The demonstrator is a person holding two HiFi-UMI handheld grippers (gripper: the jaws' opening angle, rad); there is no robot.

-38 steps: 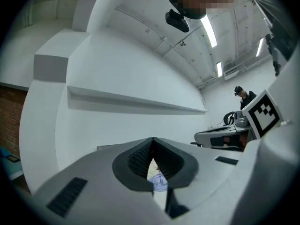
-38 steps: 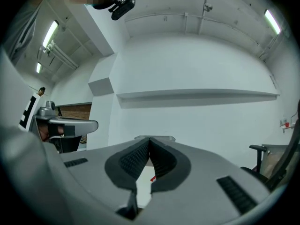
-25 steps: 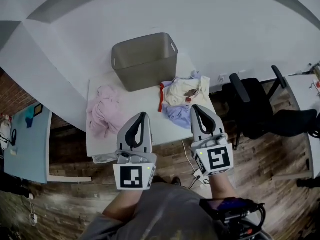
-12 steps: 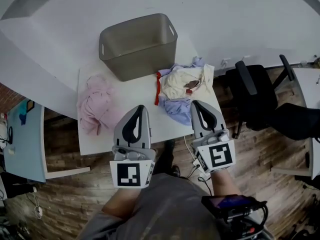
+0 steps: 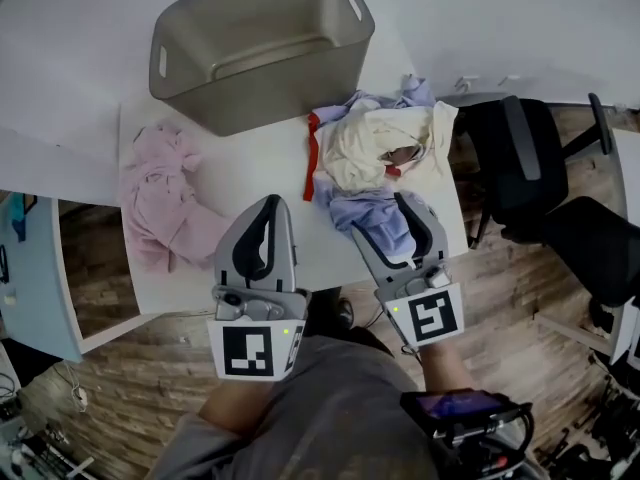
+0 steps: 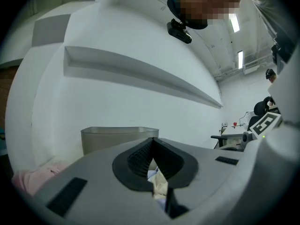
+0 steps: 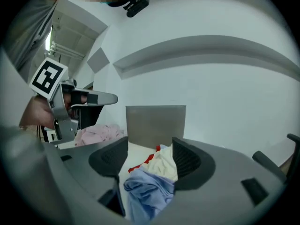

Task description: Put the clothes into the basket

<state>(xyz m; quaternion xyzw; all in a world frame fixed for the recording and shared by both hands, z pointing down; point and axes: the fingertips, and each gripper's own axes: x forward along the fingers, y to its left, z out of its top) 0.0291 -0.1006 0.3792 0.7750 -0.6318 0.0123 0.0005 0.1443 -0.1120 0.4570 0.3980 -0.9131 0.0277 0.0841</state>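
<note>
Right gripper (image 7: pixel 149 148) jaws opening, the blue garment (image 7: pixel 147 191) bunched between them, not clamped; left gripper (image 6: pixel 152 143) jaws closed tip to tip, empty; blue garment at near edge of clothes pile on white table (image 5: pixel 255 173), touching cream garment (image 5: pixel 365 143); pink garment (image 5: pixel 160 193) well apart at left; grey basket (image 5: pixel 280 98) behind, at table's far edge.

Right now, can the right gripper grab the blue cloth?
Probably yes. The right gripper has its jaws opening, and the blue cloth already lies between them on the table, with nothing in the way.
</note>
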